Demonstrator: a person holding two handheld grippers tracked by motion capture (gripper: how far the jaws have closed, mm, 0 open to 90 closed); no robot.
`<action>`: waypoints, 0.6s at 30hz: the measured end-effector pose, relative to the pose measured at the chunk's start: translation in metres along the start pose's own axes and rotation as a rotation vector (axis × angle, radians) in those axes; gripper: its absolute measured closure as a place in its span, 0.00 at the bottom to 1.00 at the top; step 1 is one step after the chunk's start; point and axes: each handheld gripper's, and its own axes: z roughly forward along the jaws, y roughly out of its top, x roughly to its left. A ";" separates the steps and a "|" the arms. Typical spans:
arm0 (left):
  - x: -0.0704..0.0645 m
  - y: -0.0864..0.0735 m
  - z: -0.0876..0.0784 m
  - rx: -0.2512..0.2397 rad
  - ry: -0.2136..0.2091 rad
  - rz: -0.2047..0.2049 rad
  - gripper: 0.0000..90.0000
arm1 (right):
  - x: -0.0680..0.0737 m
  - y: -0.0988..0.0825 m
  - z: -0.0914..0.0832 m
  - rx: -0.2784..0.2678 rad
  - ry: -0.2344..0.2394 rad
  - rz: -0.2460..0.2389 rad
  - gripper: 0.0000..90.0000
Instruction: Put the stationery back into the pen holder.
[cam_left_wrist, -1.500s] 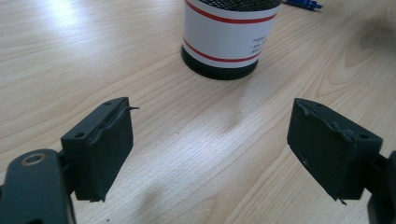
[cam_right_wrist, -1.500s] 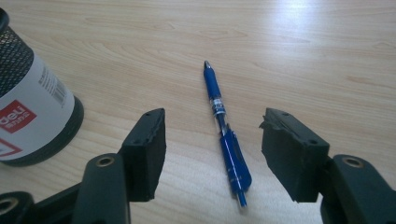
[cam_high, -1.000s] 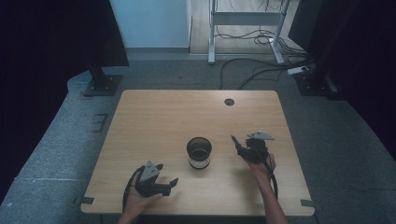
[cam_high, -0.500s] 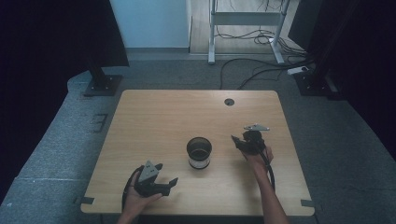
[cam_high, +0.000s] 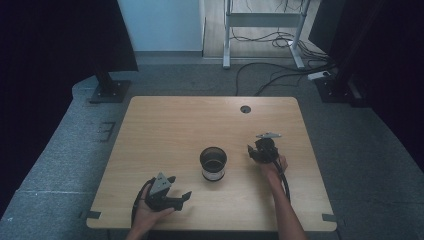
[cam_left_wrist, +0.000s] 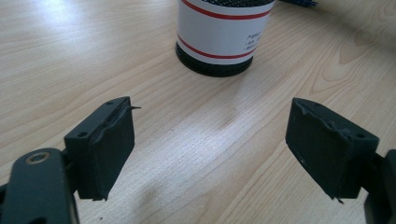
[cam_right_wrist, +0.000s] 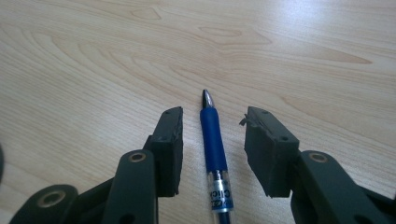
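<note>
Right hand-held gripper (cam_right_wrist: 212, 123) is held part-open astride a blue pen (cam_right_wrist: 213, 140) lying on the table (cam_high: 165, 125), not yet gripped. Left hand-held gripper (cam_left_wrist: 210, 149) is held wide, empty, near the cup (cam_high: 213, 163).

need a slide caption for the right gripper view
Open right gripper straddling a blue pen lying on the wooden table.
</note>
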 end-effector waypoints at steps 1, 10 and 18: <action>0.000 0.000 0.000 0.000 -0.001 0.001 0.18 | 0.000 0.000 0.001 -0.001 -0.002 0.003 0.63; 0.004 -0.001 -0.001 0.000 0.003 -0.005 0.18 | 0.000 0.000 0.011 0.002 -0.006 0.002 0.65; 0.008 -0.001 -0.004 -0.005 0.011 -0.012 0.18 | 0.003 0.007 0.018 0.050 0.000 -0.012 0.68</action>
